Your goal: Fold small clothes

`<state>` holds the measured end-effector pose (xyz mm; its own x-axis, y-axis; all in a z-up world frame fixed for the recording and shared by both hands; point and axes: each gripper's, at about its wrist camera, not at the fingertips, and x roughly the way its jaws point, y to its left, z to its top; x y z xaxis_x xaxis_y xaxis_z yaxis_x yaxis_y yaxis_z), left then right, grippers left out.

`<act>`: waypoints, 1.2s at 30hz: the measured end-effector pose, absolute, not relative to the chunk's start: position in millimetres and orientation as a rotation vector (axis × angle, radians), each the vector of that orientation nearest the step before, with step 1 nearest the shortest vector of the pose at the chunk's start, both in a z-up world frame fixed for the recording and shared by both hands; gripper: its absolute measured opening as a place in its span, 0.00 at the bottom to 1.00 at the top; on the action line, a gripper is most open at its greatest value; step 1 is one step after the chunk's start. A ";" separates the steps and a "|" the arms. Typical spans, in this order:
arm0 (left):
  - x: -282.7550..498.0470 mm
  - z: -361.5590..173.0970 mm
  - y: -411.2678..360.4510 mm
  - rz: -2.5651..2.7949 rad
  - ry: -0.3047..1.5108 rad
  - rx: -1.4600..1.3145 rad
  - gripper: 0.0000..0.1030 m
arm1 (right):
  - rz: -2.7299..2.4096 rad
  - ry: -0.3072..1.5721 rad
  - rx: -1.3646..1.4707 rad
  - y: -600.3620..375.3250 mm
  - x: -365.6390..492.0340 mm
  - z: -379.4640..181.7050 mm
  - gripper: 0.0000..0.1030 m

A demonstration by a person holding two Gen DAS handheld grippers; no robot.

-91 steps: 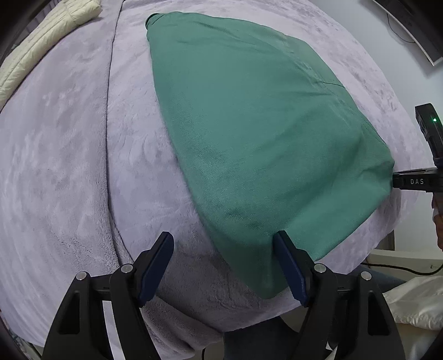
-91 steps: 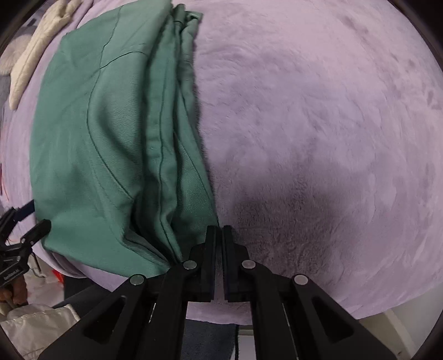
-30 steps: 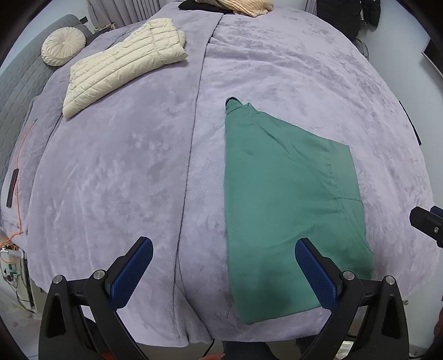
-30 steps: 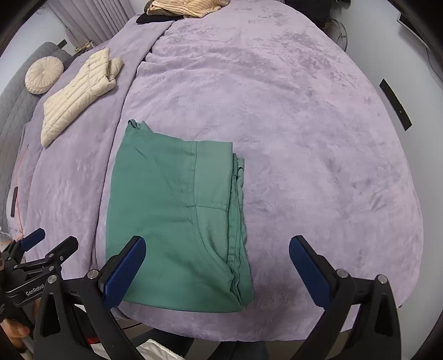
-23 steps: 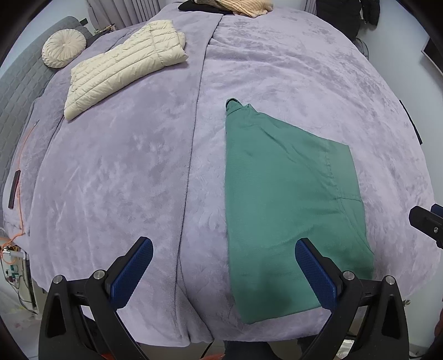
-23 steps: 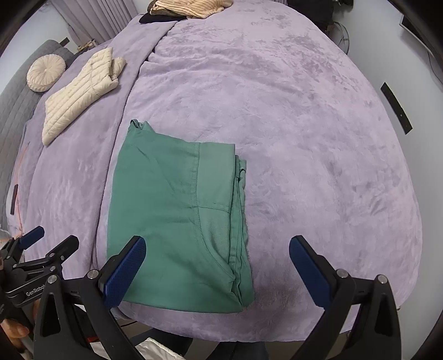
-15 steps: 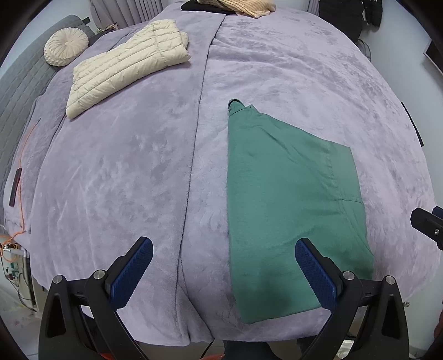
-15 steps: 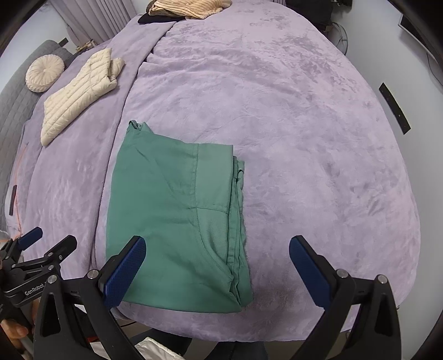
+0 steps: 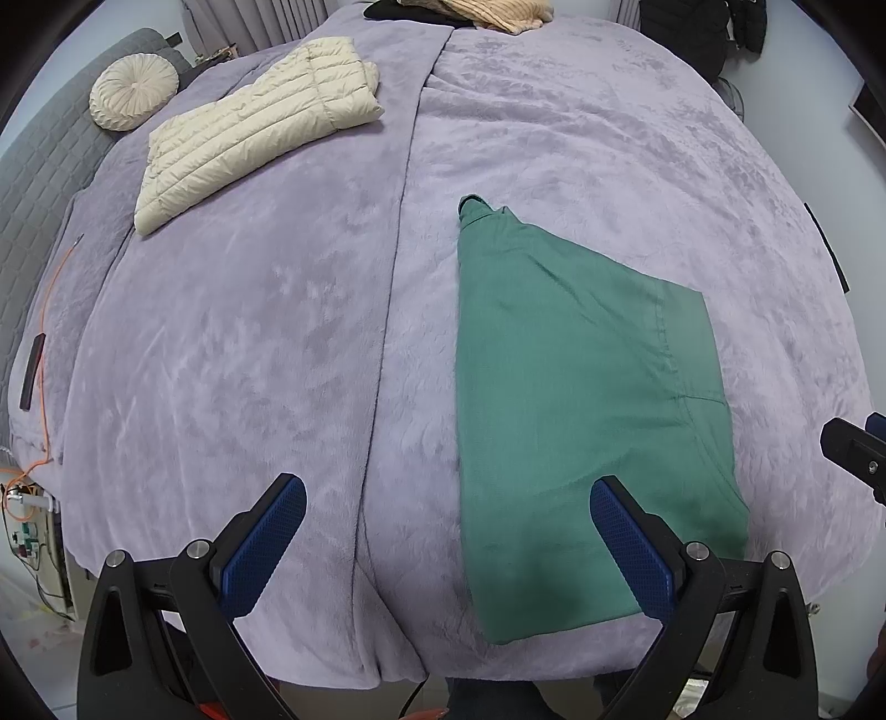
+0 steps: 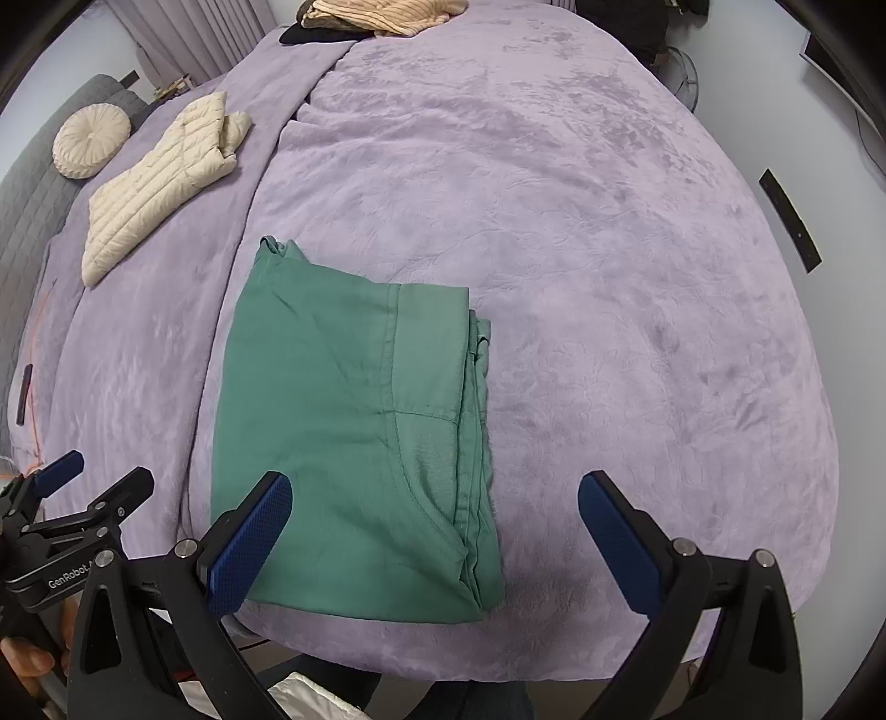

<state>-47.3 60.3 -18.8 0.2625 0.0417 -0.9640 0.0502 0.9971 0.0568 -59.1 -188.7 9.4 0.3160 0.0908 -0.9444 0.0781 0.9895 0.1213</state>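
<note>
Two grippers up close, both raised above the near edge of the bed; left gripper (image 9: 443, 545) spread wide, blue pads (image 9: 260, 545) well apart, nothing between them; right gripper (image 10: 434, 534) likewise spread wide and empty, blue pads (image 10: 617, 540) well apart. Seen from the right wrist view, left gripper low at the left border with a hand (image 10: 25, 662) partly visible under it; seen from the left wrist view, only a black tip of the right gripper at the right border.

Just beyond the grippers, green garment (image 10: 343, 421) folded into a rough rectangle, flat on the purple blanket (image 10: 609, 277), near the bed's front edge; stacked fold edges along its right side; a seam and a lighter panel across the top layer; a small bunched corner poking out at the far left end; touched by neither gripper. Left of the garment, a long seam in the blanket (image 9: 387, 332) running from front to back.

Farther back on the left, cream quilted jacket (image 9: 249, 133) lying folded on the blanket; beyond it, round cream cushion (image 9: 133, 91) against a grey quilted headboard (image 9: 27, 183). At the far end of the bed, tan knit piece (image 10: 382, 14) piled on something black. Orange cable (image 9: 47, 332) along the left side; dark strip (image 10: 789, 219) on the pale floor to the right.
</note>
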 end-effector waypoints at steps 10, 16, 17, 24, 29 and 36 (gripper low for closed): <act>-48.1 -18.5 62.1 -0.004 1.303 0.082 1.00 | 0.008 1.251 0.154 -188.6 -59.2 9.7 1.00; -48.9 -18.3 60.7 0.001 1.303 0.080 1.00 | 0.009 1.253 0.154 -188.4 -59.3 9.9 1.00; -49.0 -18.3 60.5 0.001 1.303 0.080 1.00 | 0.009 1.253 0.153 -188.1 -59.5 10.0 1.00; -47.5 -18.7 63.7 0.005 1.308 0.085 1.00 | 0.012 1.254 0.147 -185.4 -61.4 9.2 1.00; -43.8 -20.5 65.6 0.011 1.314 0.094 1.00 | 0.015 1.259 0.140 -185.2 -57.6 8.7 1.00; -41.7 -21.7 69.5 0.009 1.313 0.076 1.00 | 0.023 1.276 0.128 -183.3 -52.8 4.6 1.00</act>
